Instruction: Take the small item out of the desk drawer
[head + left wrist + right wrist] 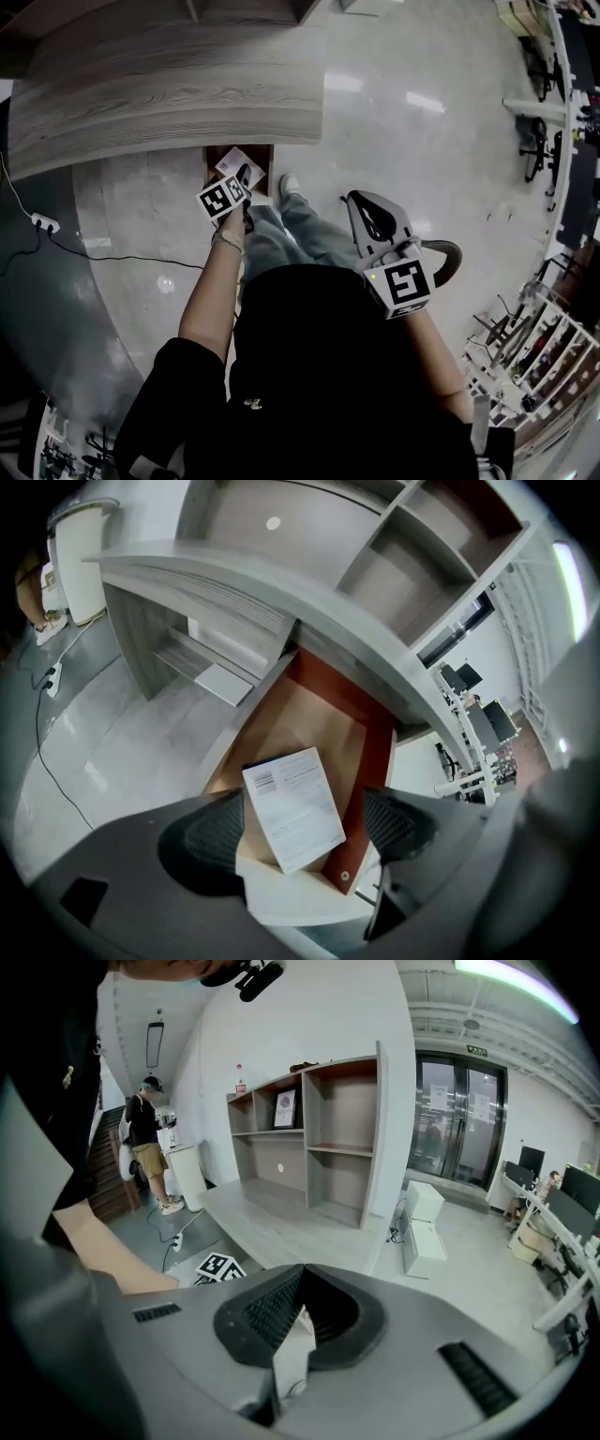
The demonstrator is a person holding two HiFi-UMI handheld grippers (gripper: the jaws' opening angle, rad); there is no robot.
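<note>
Curved grey wood desk (169, 94) on glossy pale floor (422, 141).

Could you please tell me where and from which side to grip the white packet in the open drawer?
Probably across its long edges, from above: the white packet lies flat in the drawer, with the left tongs open above it.

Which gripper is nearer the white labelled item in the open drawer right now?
Left. The left gripper hangs just over the white labelled item in the drawer, jaws apart either side of it. The right gripper is shut, held off by the person's right side.
</note>
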